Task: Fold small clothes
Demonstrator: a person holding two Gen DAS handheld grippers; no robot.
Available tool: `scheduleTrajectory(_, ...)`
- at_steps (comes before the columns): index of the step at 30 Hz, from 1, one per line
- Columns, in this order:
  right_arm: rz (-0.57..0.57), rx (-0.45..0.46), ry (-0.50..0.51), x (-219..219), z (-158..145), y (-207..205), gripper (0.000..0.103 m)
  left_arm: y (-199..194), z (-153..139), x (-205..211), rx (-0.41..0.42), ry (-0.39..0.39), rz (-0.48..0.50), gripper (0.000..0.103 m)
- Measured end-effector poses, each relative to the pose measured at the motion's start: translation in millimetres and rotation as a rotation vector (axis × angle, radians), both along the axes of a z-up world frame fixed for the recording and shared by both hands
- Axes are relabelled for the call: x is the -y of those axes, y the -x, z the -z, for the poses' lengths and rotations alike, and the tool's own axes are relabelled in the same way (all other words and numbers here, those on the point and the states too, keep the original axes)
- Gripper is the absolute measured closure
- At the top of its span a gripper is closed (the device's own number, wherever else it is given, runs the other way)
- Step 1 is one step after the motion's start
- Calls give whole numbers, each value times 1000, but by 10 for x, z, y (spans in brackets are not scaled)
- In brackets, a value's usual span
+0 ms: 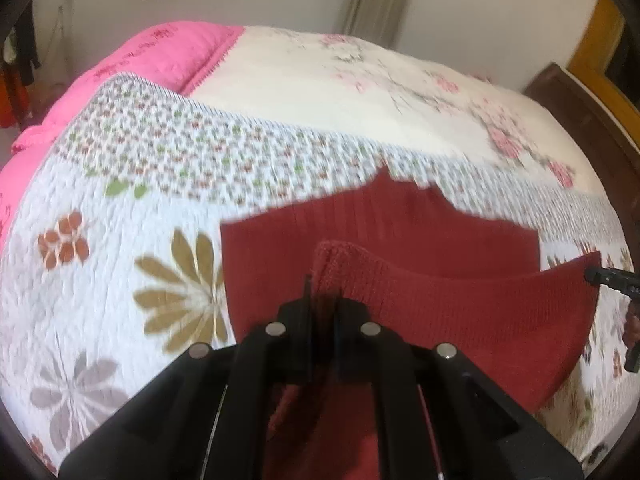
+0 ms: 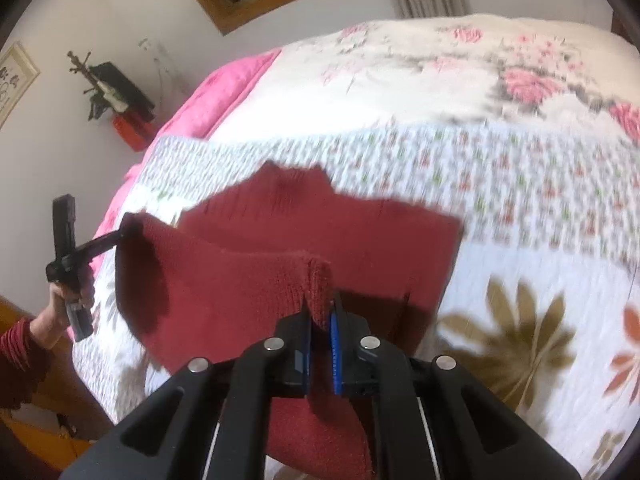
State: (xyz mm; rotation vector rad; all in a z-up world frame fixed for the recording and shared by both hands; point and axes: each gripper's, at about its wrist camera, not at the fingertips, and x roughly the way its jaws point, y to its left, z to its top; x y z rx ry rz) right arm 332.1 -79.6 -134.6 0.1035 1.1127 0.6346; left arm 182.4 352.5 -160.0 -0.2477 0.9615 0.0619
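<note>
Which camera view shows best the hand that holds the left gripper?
The right wrist view shows it best: the hand with a red sleeve grips the left gripper, which pinches the red sweater. The left wrist view shows only that gripper's own fingers, not the hand.

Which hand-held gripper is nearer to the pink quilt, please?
Left. The left hand-held gripper grips the red sweater at the hem corner toward the pink quilt; the right hand-held gripper grips the opposite corner, farther away.
</note>
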Motion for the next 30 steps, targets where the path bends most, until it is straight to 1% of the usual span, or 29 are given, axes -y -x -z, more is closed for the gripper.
scheduleTrajectory(3, 15, 1, 13, -66, 28, -291, 96, -311, 59, -92, -2, 4, -38, 97)
scheduleTrajectory(6, 30, -11, 55, -148, 142, -656, 96, -613, 142, -127, -9, -18, -42, 97)
scheduleTrajectory(8, 49, -21, 67, -144, 222, -831, 96, -767, 210, -138, -22, -37, -41, 97)
scheduleTrajectory(12, 94, -46, 74, -95, 392, -1086, 96, -1020, 351, -103, -37, -103, -30, 97)
scheduleTrajectory(15, 117, -76, 101, -91, 591, -1198, 96, -1162, 522, -102, -70, -133, -44, 97)
scheduleTrajectory(18, 135, -110, 138, -109, 817, -1263, 96, -1266, 797, -57, -140, -170, -35, 97)
scheduleTrajectory(19, 142, -130, 157, -129, 935, -1278, 96, -1287, 878, -48, -160, -180, -35, 96)
scheduleTrajectory(21, 156, -154, 177, -151, 1075, -1288, 92, -1306, 973, -38, -170, -198, -45, 93)
scheduleTrajectory(22, 165, -156, 175, -151, 1100, -1286, 91, -1312, 976, -39, -169, -197, -50, 92)
scheduleTrajectory(23, 177, -159, 166, -147, 1106, -1282, 90, -1312, 968, -49, -169, -197, -55, 87)
scheduleTrajectory(24, 185, -166, 149, -137, 1093, -1278, 87, -1308, 945, -67, -173, -197, -63, 82)
scheduleTrajectory(26, 187, -163, 138, -118, 1037, -1252, 78, -1274, 870, -129, -174, -181, -85, 54)
scheduleTrajectory(27, 186, -152, 144, -102, 972, -1206, 70, -1220, 815, -188, -172, -149, -97, 50)
scheduleTrajectory(28, 184, -141, 148, -86, 909, -1177, 62, -1155, 762, -230, -173, -131, -105, 50)
scheduleTrajectory(30, 170, -126, 147, -50, 794, -1046, 58, -1020, 681, -254, -186, -130, -104, 50)
